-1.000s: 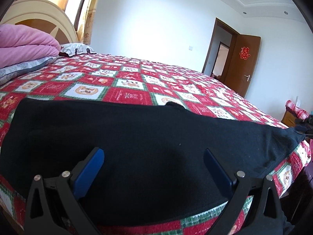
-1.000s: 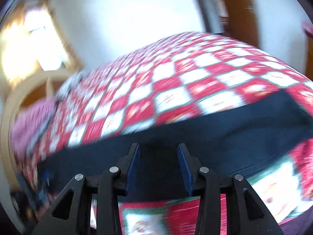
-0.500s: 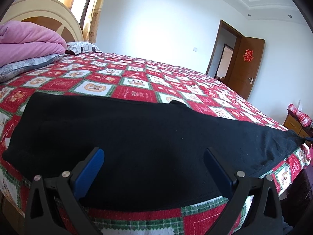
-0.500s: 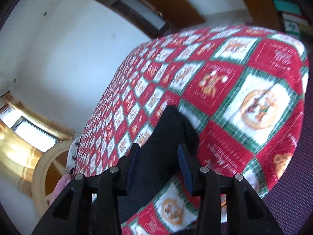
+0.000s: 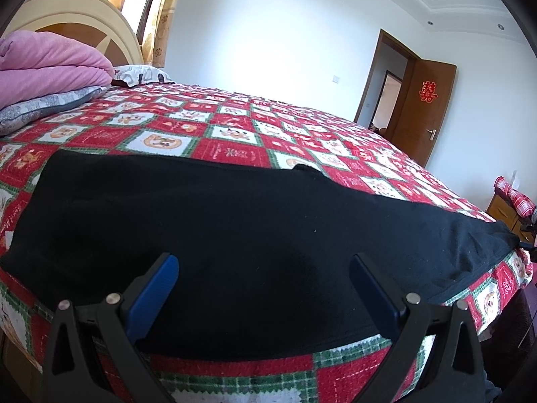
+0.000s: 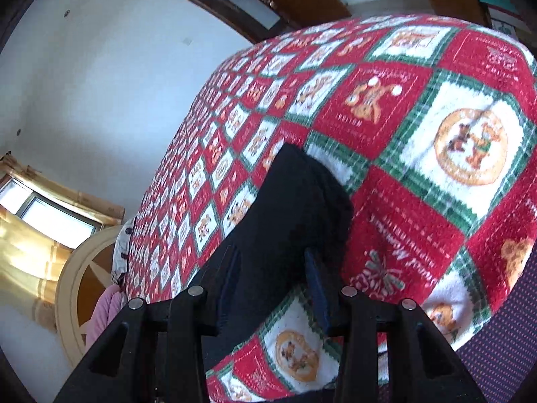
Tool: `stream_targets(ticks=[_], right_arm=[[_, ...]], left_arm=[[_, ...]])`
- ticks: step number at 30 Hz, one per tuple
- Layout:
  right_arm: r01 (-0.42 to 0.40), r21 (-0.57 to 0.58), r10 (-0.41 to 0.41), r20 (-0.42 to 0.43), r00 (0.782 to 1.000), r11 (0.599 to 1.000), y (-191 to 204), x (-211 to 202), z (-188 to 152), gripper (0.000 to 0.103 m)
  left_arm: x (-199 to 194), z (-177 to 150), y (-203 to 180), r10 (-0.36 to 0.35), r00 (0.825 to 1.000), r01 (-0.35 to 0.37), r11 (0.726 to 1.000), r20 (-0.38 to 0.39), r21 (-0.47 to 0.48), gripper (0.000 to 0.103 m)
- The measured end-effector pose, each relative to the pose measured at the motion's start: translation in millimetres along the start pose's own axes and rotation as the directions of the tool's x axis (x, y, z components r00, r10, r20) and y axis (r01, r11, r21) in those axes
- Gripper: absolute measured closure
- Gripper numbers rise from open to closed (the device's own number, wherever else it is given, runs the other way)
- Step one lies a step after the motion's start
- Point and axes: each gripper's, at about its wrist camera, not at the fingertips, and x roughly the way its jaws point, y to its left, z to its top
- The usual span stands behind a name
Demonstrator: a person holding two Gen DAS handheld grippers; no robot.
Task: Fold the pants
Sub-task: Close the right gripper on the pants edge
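Black cotton pants [image 5: 235, 235]: laid flat near the front edge of the red-green-white patchwork quilt [image 5: 235, 134], long axis left–right along that edge, narrow end to the right. Change: right gripper [image 6: 273, 268] has swung onto that end, jaws part-open astride the fabric, grip not confirmed; likely the fold's pickup. Left gripper [image 5: 261, 268]: wide open, empty, hovering mid-garment.

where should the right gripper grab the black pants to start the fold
Take the black pants at the narrow leg end, where the cloth bunches slightly above the quilt. The right gripper already straddles that end with its jaws open, so coming in along the leg's length from the bed's edge looks best. The left gripper hovers open over the wide middle.
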Motion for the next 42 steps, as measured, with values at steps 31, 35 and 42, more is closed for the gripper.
stream_targets(ticks=[31, 35, 42], right_arm=[[0.214, -0.067, -0.200, 0.169, 0.965, 0.975, -11, -25, 18, 0.059], [0.047, 0.022, -0.049, 0.121, 0.991, 0.999, -29, -12, 20, 0.059], [-0.029, 0.045, 0.022, 0.149, 0.989, 0.999, -28, -1, 13, 0.059]], left_arm=[[1, -2, -3, 0.008, 1.000, -0.008, 1.000, -0.019, 0.008, 0.000], [1, -2, -3, 0.007, 1.000, -0.007, 1.000, -0.019, 0.007, 0.000], [0, -2, -2, 0.000, 1.000, 0.000, 1.000, -0.016, 0.002, 0.000]])
